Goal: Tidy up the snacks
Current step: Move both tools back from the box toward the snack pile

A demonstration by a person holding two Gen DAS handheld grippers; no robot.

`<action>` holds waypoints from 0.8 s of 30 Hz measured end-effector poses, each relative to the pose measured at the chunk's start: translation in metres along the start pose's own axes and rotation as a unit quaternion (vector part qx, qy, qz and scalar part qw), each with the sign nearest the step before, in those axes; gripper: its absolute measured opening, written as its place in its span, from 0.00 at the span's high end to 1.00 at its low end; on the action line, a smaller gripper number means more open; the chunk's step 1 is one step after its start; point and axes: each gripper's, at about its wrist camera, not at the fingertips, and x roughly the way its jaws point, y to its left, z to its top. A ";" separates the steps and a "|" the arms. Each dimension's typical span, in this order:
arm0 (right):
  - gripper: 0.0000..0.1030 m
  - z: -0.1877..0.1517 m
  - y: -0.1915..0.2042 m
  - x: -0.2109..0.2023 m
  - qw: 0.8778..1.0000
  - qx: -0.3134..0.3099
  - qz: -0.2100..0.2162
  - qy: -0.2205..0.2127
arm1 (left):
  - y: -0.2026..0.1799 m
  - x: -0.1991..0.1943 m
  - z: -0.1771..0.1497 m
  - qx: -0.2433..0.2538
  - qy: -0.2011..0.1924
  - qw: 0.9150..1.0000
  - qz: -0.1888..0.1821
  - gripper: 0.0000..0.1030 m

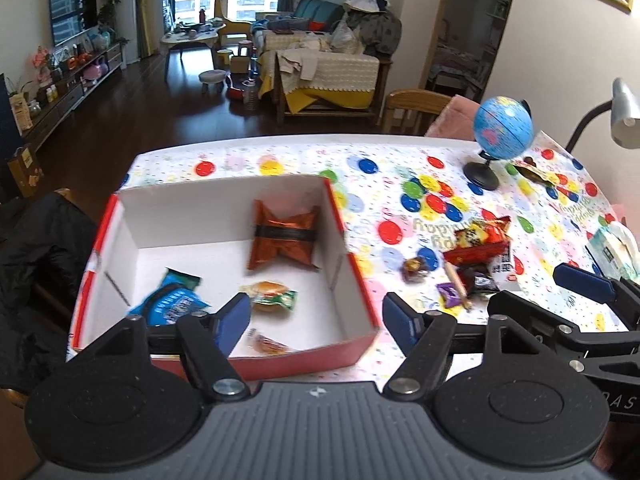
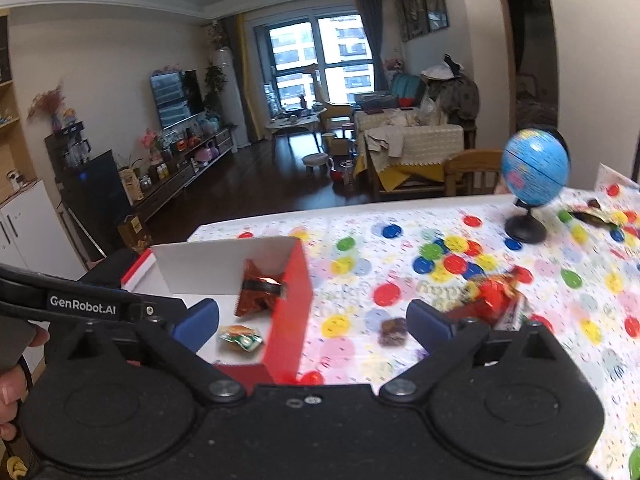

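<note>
Four snacks are seen inside the red box on the left: an orange packet stood upright against the far wall, a blue packet lying slantwise, a burger sweet and a small near one. A pile of snacks is left on the tablecloth to the right, too jumbled to count. Both the left tongs and right tongs are held wide open with nothing gripped.

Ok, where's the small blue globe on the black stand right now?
The small blue globe stands upright at the far right of the balloon-print tablecloth, beyond the pile of loose snacks and well right of the red cardboard box.
</note>
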 end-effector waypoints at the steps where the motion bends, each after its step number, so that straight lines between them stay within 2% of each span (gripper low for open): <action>1: 0.02 -0.002 -0.006 -0.002 1.000 0.006 -0.003 0.001 | -0.005 0.002 -0.001 0.000 0.001 1.000 -0.002 0.24; 6: 0.01 -0.011 -0.039 -0.011 0.999 0.036 -0.015 0.006 | -0.034 0.012 -0.006 0.005 0.007 1.000 -0.021 0.19; 14: 0.00 -0.022 -0.091 -0.019 0.997 0.053 -0.044 0.019 | -0.088 0.037 -0.012 0.013 0.023 0.998 -0.049 0.16; 18: 0.01 -0.024 -0.119 -0.021 0.996 0.051 -0.063 0.027 | -0.112 0.055 -0.011 0.010 0.030 0.999 -0.043 0.16; 24: 0.02 -0.024 -0.154 -0.017 0.995 0.046 -0.081 0.031 | -0.139 0.085 -0.006 -0.001 0.046 0.999 -0.014 0.16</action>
